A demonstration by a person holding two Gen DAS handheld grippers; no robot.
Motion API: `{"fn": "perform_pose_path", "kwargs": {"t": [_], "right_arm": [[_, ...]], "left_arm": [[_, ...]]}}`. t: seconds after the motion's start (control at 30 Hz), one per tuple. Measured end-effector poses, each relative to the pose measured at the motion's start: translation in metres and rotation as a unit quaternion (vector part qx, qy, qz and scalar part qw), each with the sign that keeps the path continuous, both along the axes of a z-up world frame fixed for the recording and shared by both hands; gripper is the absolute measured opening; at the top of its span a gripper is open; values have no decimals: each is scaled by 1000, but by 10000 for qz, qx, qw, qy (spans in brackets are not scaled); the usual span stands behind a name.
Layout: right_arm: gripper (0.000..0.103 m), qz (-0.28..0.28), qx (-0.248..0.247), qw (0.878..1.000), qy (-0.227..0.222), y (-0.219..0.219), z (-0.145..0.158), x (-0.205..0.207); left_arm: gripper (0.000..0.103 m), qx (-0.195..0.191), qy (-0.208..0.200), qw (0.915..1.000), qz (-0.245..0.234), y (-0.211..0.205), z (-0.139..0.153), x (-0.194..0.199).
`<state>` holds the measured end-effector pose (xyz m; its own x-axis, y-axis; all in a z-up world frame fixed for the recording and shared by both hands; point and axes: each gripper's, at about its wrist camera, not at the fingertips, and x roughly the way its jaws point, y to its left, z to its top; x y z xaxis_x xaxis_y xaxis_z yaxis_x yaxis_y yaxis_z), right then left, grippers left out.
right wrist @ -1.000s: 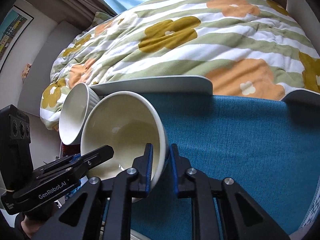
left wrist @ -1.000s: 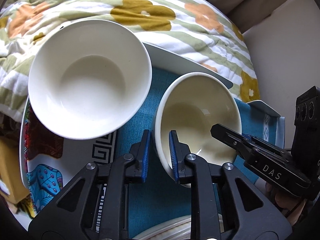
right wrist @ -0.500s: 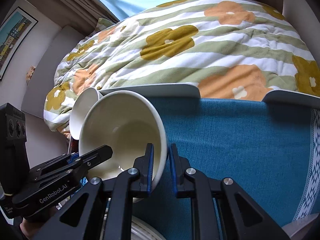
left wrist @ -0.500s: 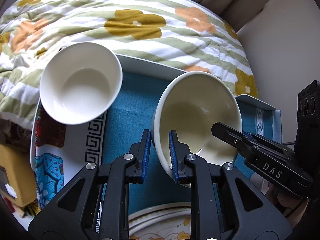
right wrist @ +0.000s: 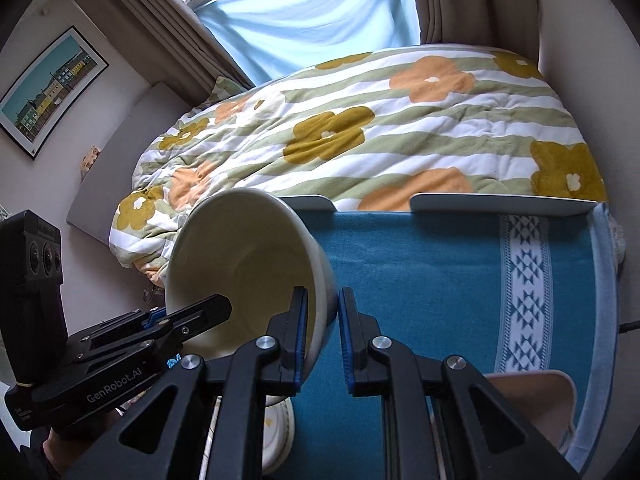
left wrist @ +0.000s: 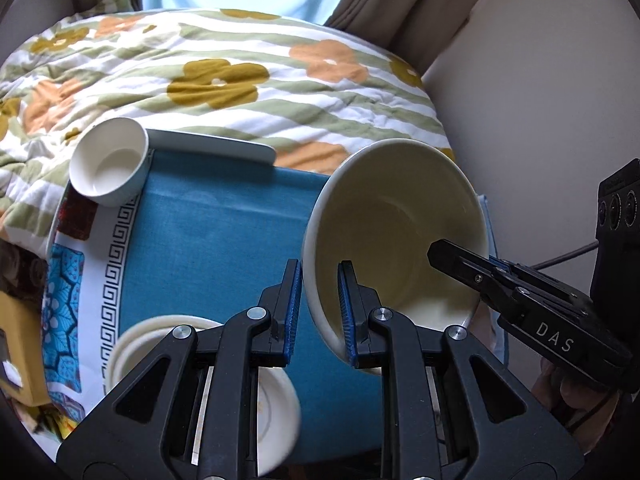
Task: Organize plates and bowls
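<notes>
Carrying the cream bowl [left wrist: 394, 236] above the blue cloth [left wrist: 208, 248], left gripper [left wrist: 319, 312] and right gripper [right wrist: 323, 334] each clamped on opposite rims, probably needs lowering onto the near-left plates [left wrist: 276, 404].

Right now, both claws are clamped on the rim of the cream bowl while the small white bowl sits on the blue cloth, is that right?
Not quite: the left wrist view shows the small white bowl sitting on the patterned plate, not the cloth. Both claws, left and right, do clamp the cream bowl.

"DAS" marks the right tool [left wrist: 460, 260]; "GenRobot.AI" marks the left tool [right wrist: 224, 306].
</notes>
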<state>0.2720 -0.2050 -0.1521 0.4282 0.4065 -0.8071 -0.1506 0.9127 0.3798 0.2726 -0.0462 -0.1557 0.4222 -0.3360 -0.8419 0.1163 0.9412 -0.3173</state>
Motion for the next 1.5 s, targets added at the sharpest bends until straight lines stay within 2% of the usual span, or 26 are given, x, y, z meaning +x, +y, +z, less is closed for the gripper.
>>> {"fn": "perform_pose_path", "kwargs": {"t": [0.13,0.3,0.6,0.9,1.0,1.5], "right_arm": [[14,-136,-115,9998,-117,-41,11,-32],[14,-324,-236,9992,-50,-91,9,-67],[14,-830,-185,9950,514,-144,-31,-102],[14,-1223,-139,9862,1109,-158,-75,-109],[14,-1297,-125,9841,1206,-160,-82,-110],[14,-1373,-278,9785,1511,-161,-104,-106]], "left_arm": [[16,-51,-41,9998,-172,-45,4,-30],[16,-97,76,9990,-436,-96,-4,-62],[16,229,688,9917,-1061,-157,-46,-73],[16,772,1048,9777,-1650,-183,-85,-64],[16,1006,1038,9730,-1798,-190,-95,-61],[16,1680,948,9575,-2146,-210,-113,-58]]}}
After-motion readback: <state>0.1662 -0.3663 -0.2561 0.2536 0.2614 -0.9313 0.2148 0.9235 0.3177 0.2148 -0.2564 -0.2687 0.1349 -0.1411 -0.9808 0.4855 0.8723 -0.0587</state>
